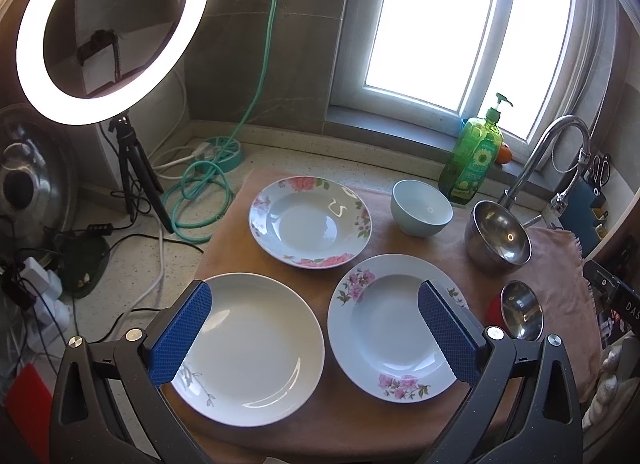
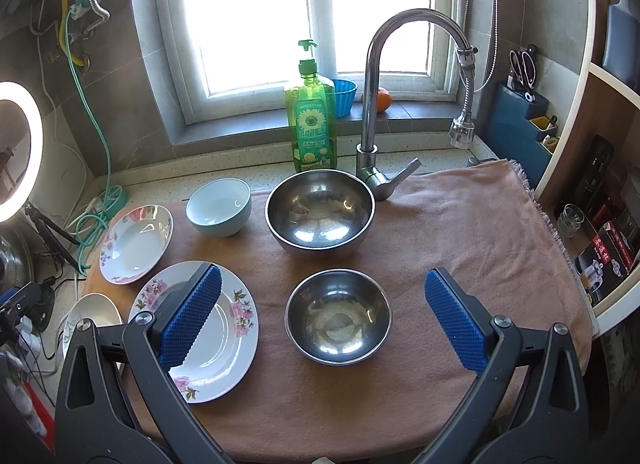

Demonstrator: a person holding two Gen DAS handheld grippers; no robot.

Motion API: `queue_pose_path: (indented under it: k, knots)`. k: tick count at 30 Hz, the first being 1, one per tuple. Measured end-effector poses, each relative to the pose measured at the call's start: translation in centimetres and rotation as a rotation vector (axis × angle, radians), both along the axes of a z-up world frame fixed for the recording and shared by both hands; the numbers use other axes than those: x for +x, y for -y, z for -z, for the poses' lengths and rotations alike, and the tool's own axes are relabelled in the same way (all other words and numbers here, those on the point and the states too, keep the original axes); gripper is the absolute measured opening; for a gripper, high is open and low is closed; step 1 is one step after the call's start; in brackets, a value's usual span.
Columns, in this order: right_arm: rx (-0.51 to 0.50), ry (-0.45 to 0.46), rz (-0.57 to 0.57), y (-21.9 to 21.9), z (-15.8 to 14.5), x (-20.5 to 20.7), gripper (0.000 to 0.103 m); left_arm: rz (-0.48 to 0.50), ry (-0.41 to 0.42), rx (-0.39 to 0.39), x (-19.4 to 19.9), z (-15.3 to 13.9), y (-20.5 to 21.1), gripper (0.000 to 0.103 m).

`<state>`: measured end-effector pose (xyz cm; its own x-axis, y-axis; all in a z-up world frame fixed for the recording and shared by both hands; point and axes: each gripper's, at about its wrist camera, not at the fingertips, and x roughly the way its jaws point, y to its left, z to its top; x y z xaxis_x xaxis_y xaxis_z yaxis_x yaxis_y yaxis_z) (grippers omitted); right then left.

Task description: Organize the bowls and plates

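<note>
Steel small bowl (image 1: pixel 522 310) sits half-hidden behind left gripper (image 1: pixel 316 338).

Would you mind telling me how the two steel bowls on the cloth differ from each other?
The large steel bowl is clearly wider and deeper than the small steel bowl. The large one sits farther back, beside the faucet; the small one sits nearer the right gripper. Both are shiny, upright and empty, resting on the pink cloth.

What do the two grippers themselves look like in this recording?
Both match. The left gripper and right gripper each have black plastic arms with triangular cut-outs, silver pivot screws, and two flat fingers faced with blue, finely textured pads. No cables, markings or sleeves show.
</note>
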<state>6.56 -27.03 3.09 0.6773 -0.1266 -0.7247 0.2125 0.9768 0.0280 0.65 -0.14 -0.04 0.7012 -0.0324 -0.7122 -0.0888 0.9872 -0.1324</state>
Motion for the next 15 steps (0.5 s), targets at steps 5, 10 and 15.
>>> queue_pose_path:
  k: [5,10,15]
  knots:
    - [0.007,-0.006,0.0,-0.11,0.2,0.07,0.103,0.001,-0.002,0.0,-0.04,0.01,-0.02,0.102]
    - [0.007,-0.005,-0.001,-0.18,0.24,0.07,0.103,0.005,-0.004,0.001,-0.18,0.14,-0.03,0.102]
    - [0.009,-0.007,-0.003,-0.19,0.31,0.03,0.103,0.005,-0.007,0.0,-0.23,0.25,-0.04,0.102]
